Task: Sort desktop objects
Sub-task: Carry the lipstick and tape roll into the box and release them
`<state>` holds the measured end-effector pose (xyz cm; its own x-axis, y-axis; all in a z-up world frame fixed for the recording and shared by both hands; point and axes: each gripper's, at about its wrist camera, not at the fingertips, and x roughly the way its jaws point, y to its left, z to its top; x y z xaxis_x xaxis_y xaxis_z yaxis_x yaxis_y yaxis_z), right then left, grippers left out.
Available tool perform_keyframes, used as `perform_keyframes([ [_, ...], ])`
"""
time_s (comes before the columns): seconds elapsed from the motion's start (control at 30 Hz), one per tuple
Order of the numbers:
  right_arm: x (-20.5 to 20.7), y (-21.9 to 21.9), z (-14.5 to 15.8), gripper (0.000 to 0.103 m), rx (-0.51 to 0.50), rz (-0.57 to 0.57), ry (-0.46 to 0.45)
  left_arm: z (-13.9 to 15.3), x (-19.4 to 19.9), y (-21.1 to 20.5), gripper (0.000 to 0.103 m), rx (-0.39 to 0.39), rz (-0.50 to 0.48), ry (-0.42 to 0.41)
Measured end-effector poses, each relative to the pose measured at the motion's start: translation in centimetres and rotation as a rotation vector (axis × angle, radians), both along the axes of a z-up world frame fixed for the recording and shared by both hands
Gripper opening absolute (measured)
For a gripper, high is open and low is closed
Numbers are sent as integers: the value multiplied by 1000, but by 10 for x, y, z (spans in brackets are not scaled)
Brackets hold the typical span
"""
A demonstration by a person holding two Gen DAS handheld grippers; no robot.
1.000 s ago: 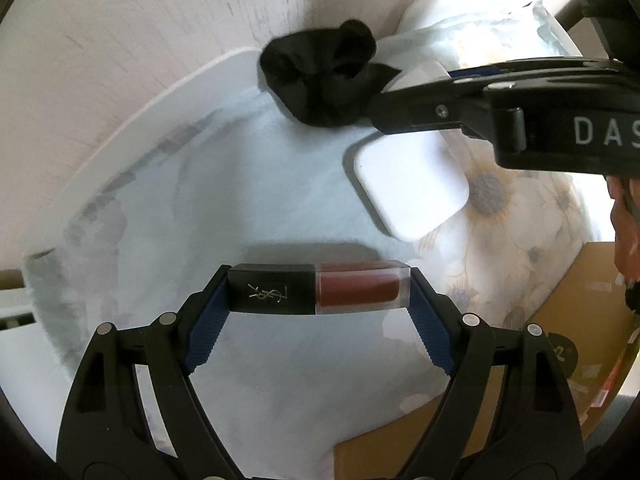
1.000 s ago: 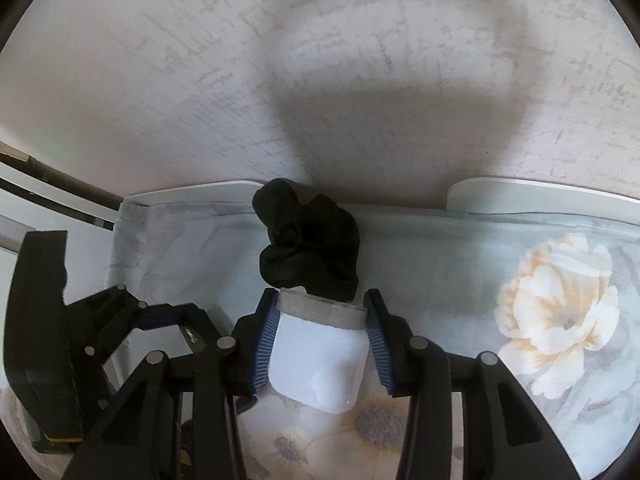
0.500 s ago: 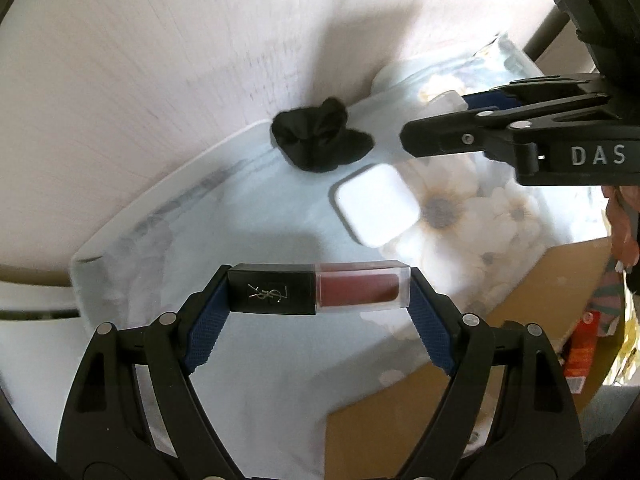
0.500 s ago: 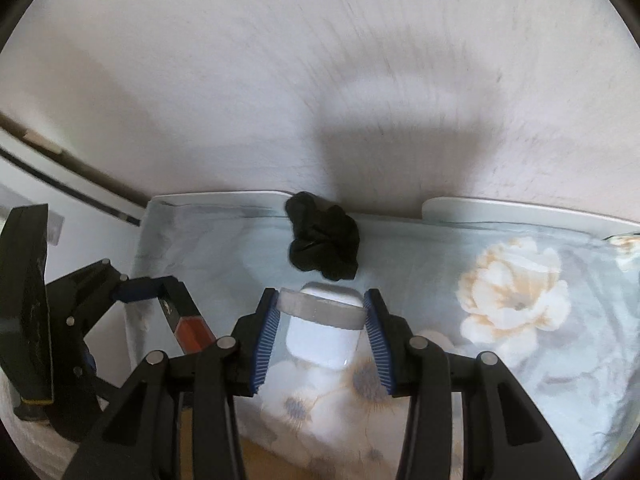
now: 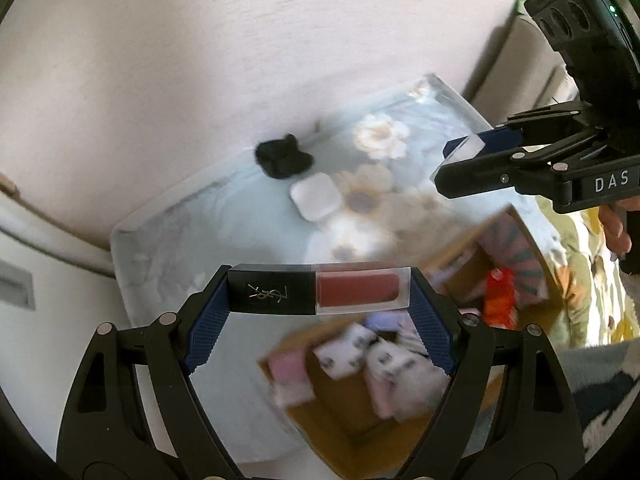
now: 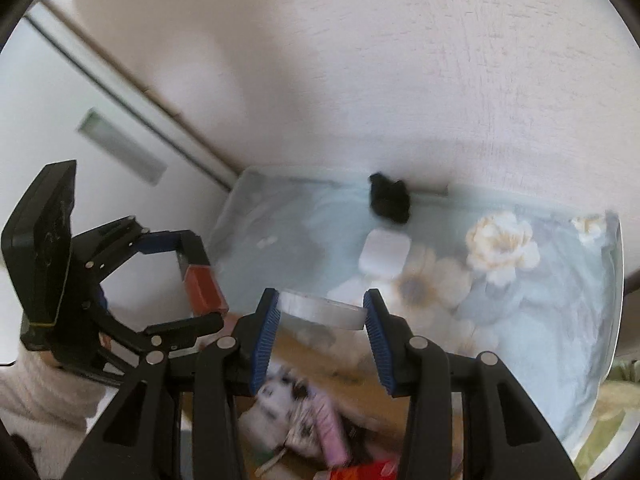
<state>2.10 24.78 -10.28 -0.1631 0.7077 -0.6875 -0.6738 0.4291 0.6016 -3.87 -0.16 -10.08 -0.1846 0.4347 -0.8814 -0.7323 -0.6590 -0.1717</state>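
- Lipstick tube (image 5: 319, 289) lies crosswise between my left gripper's (image 5: 319, 292) blue ribbed pads, clamped end to end: glossy black cap with a silver monogram toward one pad, clear squared body with dark red fill toward the other.
- From my right wrist view the same tube (image 6: 202, 286) shows as a red block pinched in the left gripper (image 6: 196, 276), off to the left of my right jaws.
- My right gripper (image 6: 322, 308) is closed on a flat clear piece (image 6: 322, 308), frosted along its edge, spanning the gap pad to pad; what it is I cannot tell.
- Ahead of both pairs of jaws, well apart from them, a white rounded-square case (image 5: 316, 196) rests on the pale blue floral cloth (image 5: 192, 216), smooth and matte.
- Just beyond the case, against the wall, sits a crumpled black scrunchie (image 5: 282, 158), soft and bunched.
- Below my jaws is an open cardboard box (image 5: 348, 416) with blurred pink, white and red packets inside.
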Motion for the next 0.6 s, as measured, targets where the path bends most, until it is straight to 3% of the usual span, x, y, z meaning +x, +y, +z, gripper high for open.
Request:
perform_keyframes([
  [0.23,-48,-31,-5,40,1,14,11,-9,55,4,82,-10,10,-8],
  [0.6,-102,-52,-58,40,-87,61,51,-57,106,4,82,-22,72,-128],
])
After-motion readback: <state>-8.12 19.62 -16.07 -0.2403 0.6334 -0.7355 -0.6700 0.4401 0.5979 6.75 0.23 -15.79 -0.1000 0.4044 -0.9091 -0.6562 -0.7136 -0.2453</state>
